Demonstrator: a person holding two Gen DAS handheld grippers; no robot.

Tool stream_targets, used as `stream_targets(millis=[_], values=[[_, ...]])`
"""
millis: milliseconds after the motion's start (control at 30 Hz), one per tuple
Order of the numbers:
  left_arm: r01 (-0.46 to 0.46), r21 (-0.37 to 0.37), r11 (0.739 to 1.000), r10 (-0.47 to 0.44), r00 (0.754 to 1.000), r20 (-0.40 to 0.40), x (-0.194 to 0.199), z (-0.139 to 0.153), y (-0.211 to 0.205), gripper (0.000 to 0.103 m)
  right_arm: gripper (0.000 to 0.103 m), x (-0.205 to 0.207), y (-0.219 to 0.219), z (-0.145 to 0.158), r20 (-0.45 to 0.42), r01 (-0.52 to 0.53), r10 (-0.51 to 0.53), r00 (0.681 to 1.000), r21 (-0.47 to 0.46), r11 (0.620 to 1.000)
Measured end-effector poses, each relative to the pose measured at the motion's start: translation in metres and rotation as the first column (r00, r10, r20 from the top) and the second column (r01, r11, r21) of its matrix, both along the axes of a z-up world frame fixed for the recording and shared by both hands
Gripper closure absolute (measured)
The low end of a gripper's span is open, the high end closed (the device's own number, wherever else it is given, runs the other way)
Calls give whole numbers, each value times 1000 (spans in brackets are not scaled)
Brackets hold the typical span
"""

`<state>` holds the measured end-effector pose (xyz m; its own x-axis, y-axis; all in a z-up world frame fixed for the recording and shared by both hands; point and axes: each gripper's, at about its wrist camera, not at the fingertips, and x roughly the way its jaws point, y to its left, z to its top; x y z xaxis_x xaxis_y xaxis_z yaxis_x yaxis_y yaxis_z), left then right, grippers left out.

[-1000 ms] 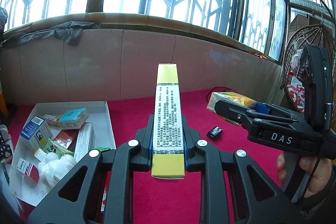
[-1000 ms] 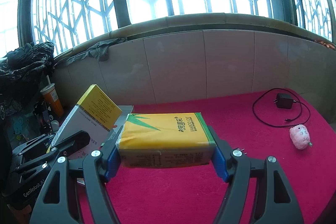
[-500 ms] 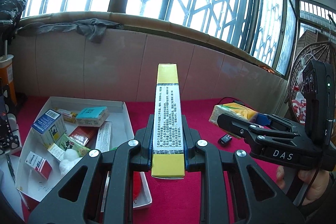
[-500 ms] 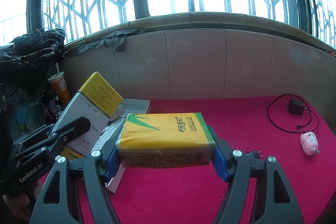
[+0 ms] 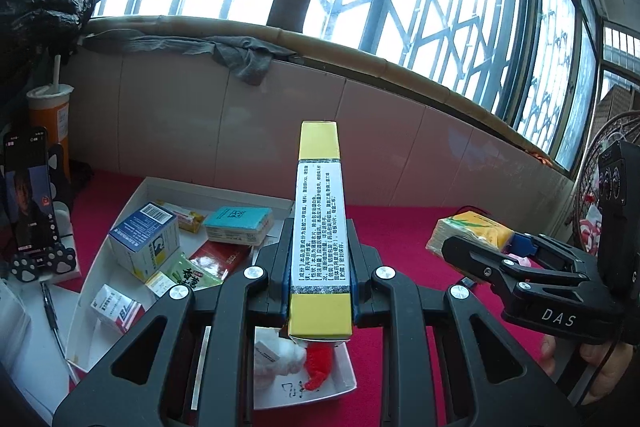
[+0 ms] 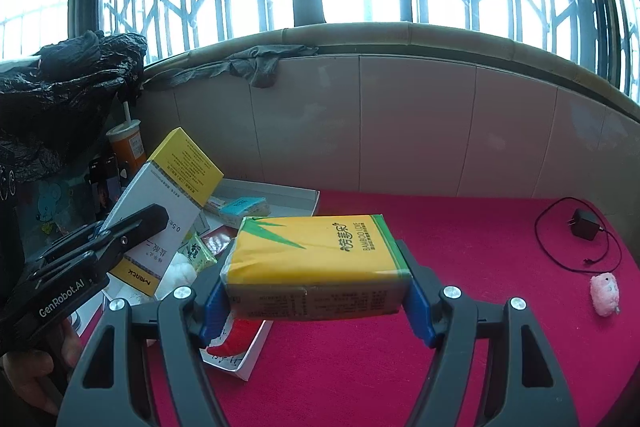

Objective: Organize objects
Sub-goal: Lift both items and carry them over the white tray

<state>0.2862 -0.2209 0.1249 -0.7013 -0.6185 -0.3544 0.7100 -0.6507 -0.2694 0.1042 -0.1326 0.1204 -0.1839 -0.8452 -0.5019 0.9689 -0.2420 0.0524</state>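
Worktop (image 6: 480, 347): red cloth surface, mostly bare on the right, where a charger (image 6: 584, 229) and a small pink toy (image 6: 606, 293) lie well apart from the action.
White tray (image 5: 160, 187): it sits at the left of the worktop, already loaded with small cartons and packets; over the last second it has swung from the frame's edge toward the middle of both views, so both loads are closing in on it.
Tissue pack (image 6: 316, 263): yellow and green, carried level above the cloth just right of the tray's near corner, not yet over it.
Yellow-and-white box (image 5: 320, 227): long and slim, riding end-on above the tray's near end.
Right gripper (image 6: 316, 301): fingers clamped on the tissue pack's two short ends, grip unchanged.
Left gripper (image 5: 320, 275): fingers squeezed tight on the slim box's flat sides, no slip showing.
Read on the task: delivery looks close; the box seems first in line, with free space in the tray's near end beside the white and red soft bits.
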Motion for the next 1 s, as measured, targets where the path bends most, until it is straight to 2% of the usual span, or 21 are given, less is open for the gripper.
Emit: stream_targets(millis=[567,767,933,1000], values=[[-146,64,987,147,989,-9,58,-28,-49,83,31,28,-41,-5,-17,-49,50,999,44,998],[-170,93,981,171,985,-3,71,-40,-63,83,31,43,-60,-6,-21,-80,81,996,51,995],[-171,81,982,166,984,71,64,-52,-85,83,31,57,-79,-14,-20,-109,111,994,70,992],[-177,103,979,171,983,72,65,-60,-94,83,31,61,-90,-17,-9,-119,120,993,81,990]])
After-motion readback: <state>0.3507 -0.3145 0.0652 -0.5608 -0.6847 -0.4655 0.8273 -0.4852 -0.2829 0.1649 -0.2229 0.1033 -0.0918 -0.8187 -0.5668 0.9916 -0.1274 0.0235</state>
